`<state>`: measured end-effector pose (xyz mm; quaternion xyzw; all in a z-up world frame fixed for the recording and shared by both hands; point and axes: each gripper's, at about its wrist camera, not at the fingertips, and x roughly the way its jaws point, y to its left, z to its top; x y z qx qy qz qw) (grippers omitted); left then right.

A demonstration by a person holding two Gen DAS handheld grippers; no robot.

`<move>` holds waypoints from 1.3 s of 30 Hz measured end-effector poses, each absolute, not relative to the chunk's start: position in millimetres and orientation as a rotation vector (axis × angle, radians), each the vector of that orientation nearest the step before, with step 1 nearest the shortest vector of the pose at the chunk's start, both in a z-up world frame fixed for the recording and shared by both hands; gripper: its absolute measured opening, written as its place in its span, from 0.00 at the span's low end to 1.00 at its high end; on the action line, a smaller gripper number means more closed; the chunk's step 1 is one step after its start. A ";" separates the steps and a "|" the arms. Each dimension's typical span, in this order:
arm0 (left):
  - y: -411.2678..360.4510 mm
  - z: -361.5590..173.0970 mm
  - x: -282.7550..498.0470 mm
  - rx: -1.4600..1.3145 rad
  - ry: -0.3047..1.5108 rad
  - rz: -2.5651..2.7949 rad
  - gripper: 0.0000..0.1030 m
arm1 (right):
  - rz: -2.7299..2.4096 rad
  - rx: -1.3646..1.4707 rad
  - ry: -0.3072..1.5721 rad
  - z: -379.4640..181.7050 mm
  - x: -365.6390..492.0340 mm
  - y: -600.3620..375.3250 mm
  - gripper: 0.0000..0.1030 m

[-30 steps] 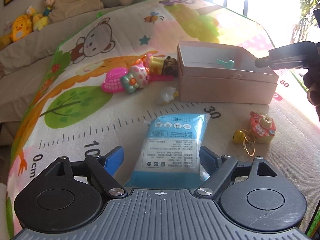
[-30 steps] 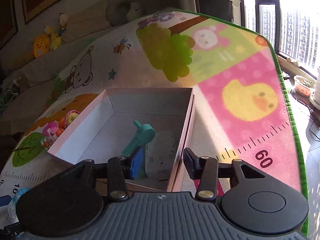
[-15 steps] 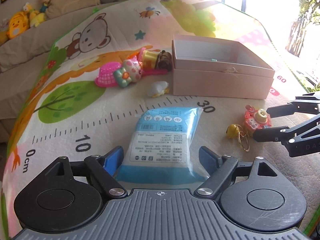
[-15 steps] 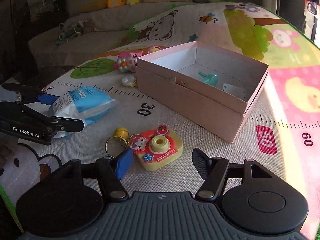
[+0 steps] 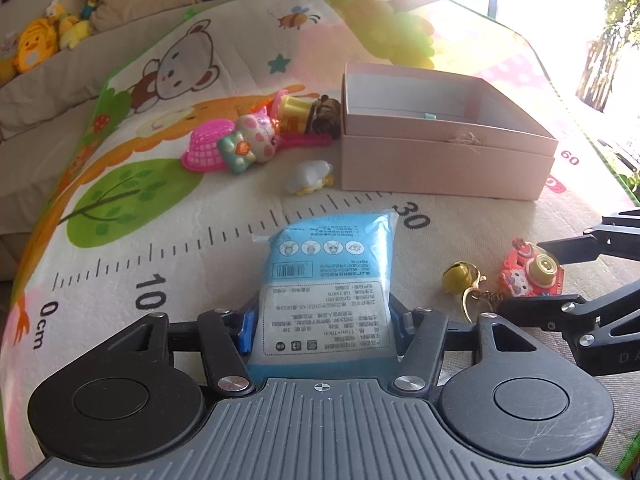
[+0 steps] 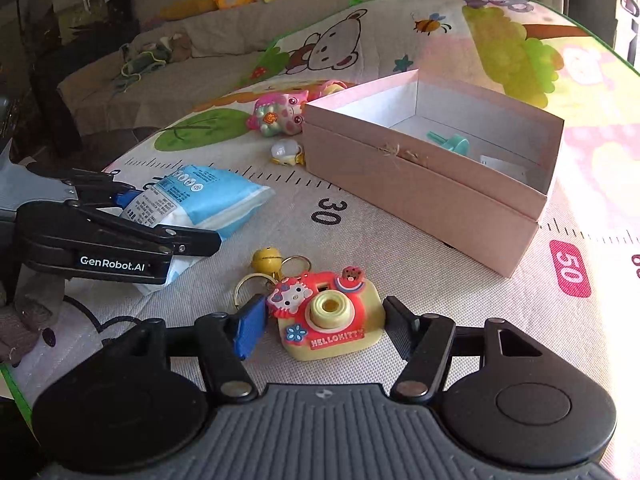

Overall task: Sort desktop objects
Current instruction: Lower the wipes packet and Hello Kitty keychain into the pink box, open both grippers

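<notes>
My left gripper (image 5: 325,330) is shut on the near end of a blue and white packet (image 5: 326,280) that lies on the play mat; the packet (image 6: 200,196) and that gripper (image 6: 116,240) also show in the right wrist view. My right gripper (image 6: 324,326) is open, its fingers on either side of a red and yellow Hello Kitty camera keychain (image 6: 328,318) on the mat. The keychain (image 5: 532,270) with its yellow bell (image 5: 456,278) lies right of the packet. An open pink box (image 5: 444,140) holds a teal item (image 6: 450,142).
Left of the box lie a pink basket (image 5: 206,146), a pastel cat toy (image 5: 254,142), a yellow toy (image 5: 298,114) and a small white duck (image 5: 308,176). Plush toys (image 5: 36,46) sit on the sofa behind. The mat's edge is near on the left.
My left gripper has closed onto the packet. My right gripper swung from over the box down to the mat and now straddles the camera keychain.
</notes>
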<state>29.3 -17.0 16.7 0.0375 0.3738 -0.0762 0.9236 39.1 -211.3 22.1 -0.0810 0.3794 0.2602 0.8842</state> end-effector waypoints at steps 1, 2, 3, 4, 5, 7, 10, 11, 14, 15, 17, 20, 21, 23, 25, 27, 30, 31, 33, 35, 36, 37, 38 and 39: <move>-17.4 17.0 27.2 0.079 0.765 -0.160 0.61 | 0.532 -0.165 0.794 23.5 36.7 -212.9 0.62; -17.4 17.5 24.6 0.080 0.764 -0.166 0.60 | 0.526 -0.160 0.798 25.1 33.8 -214.5 0.62; -17.3 18.2 22.0 0.079 0.763 -0.171 0.60 | 0.521 -0.156 0.801 26.7 30.6 -215.9 0.62; -17.5 18.5 19.9 0.078 0.762 -0.175 0.60 | 0.515 -0.157 0.803 27.7 27.5 -216.4 0.62; -18.0 18.7 17.5 0.078 0.761 -0.179 0.60 | 0.510 -0.161 0.805 28.2 25.0 -216.5 0.62; -19.7 18.3 13.1 0.083 0.762 -0.187 0.60 | 0.503 -0.175 0.811 27.6 19.5 -215.6 0.62; -22.0 18.0 7.9 0.088 0.759 -0.194 0.60 | 0.501 -0.181 0.819 25.3 14.3 -212.7 0.62; -22.3 18.0 7.1 0.088 0.759 -0.195 0.60 | 0.500 -0.184 0.821 24.7 13.3 -211.7 0.62; -22.4 18.1 5.0 0.092 0.757 -0.197 0.60 | 0.494 -0.190 0.819 24.5 11.6 -209.5 0.62; -22.1 18.0 4.6 0.092 0.757 -0.197 0.60 | 0.496 -0.191 0.820 24.8 11.3 -208.9 0.62; -21.6 17.9 4.1 0.090 0.756 -0.196 0.60 | 0.496 -0.196 0.819 24.8 10.2 -207.7 0.62; -19.9 17.6 3.1 0.087 0.756 -0.195 0.60 | 0.498 -0.199 0.820 25.3 9.2 -206.7 0.62; -19.6 17.6 2.6 0.086 0.756 -0.195 0.60 | 0.498 -0.201 0.820 25.0 9.6 -206.6 0.62; -19.5 17.7 2.2 0.086 0.757 -0.195 0.60 | 0.497 -0.204 0.819 25.1 9.0 -206.2 0.62; -19.4 17.6 2.1 0.087 0.756 -0.196 0.60 | 0.498 -0.204 0.819 25.1 8.7 -206.1 0.62; -19.3 17.6 1.9 0.086 0.756 -0.197 0.60 | 0.498 -0.204 0.820 25.1 8.5 -205.7 0.62; -19.6 17.4 1.6 0.087 0.756 -0.198 0.60 | 0.498 -0.202 0.820 24.7 8.2 -205.8 0.62; -19.9 17.2 1.6 0.086 0.756 -0.199 0.60 | 0.498 -0.201 0.821 24.6 8.0 -206.1 0.62; -20.3 17.2 1.2 0.086 0.756 -0.199 0.59 | 0.497 -0.198 0.821 24.6 8.0 -206.3 0.62; -20.6 17.6 1.0 0.087 0.754 -0.202 0.58 | 0.491 -0.194 0.818 25.3 7.6 -206.5 0.62; -20.8 18.7 0.5 0.087 0.750 -0.202 0.58 | 0.485 -0.189 0.811 26.4 7.6 -207.4 0.62; -21.2 20.9 -0.1 0.089 0.743 -0.203 0.57 | 0.483 -0.184 0.805 28.0 8.5 -208.3 0.62; -21.9 23.4 -0.5 0.091 0.736 -0.204 0.57 | 0.480 -0.179 0.795 30.4 8.0 -209.6 0.61; -22.8 27.8 -1.0 0.092 0.724 -0.210 0.56 | 0.477 -0.175 0.783 33.6 7.0 -211.3 0.61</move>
